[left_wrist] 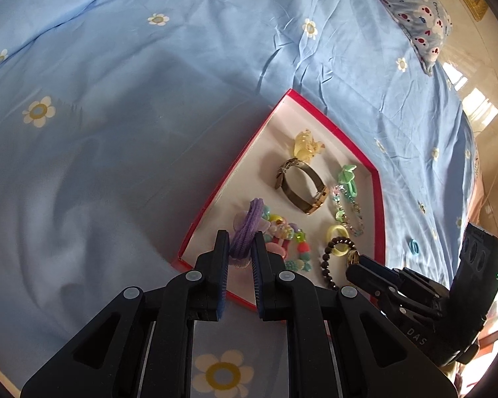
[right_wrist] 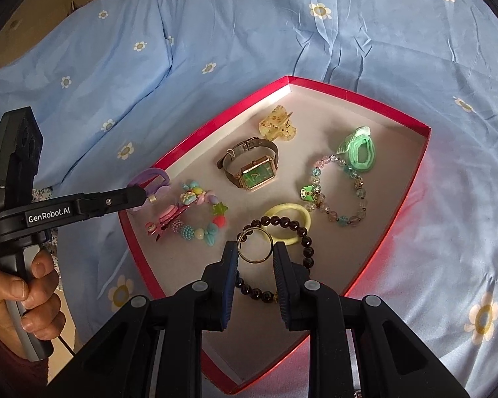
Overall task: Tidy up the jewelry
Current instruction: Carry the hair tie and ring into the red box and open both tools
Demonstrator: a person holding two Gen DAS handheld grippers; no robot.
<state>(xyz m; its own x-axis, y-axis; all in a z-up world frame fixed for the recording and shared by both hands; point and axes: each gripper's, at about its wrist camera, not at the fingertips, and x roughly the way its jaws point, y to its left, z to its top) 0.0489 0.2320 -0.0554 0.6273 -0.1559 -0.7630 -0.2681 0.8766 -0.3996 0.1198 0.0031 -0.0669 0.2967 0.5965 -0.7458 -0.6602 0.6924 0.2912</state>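
Shallow red-rimmed box (right_wrist: 318, 83) with a pale floor, lying on a blue daisy-print bedsheet (left_wrist: 149, 99). The left gripper (left_wrist: 241, 243) is clenched on a purple hair tie (left_wrist: 245, 229) over the box's left rim, near its lower left corner. The right gripper (right_wrist: 255, 254) grasps a thin metal ring (right_wrist: 254, 245), held between its tips above the near part of the floor; the ring is strung on a dark bead bracelet (right_wrist: 298, 232) that lies on the floor and passes beneath the jaws.

Contents, far to near: a yellow claw clip (right_wrist: 277, 122) near the far corner; a green-faced wristwatch (right_wrist: 254, 172) at centre; a green hair tie (right_wrist: 360, 152) toward the right wall; a clear bead bracelet with a frog charm (right_wrist: 340, 192) just below it; a pastel bead bracelet (right_wrist: 199, 215) and a pink hair clip (right_wrist: 166, 222) by the left wall; a yellow hair tie (right_wrist: 287, 224) overlapping the dark beads.

Bare floor remains along the far-right wall and in the near corner. Outside the box the sheet lies open, with a small blue ring (left_wrist: 414, 247) just beyond the right rim. A patterned pillow (left_wrist: 411, 3) lies at the far edge.
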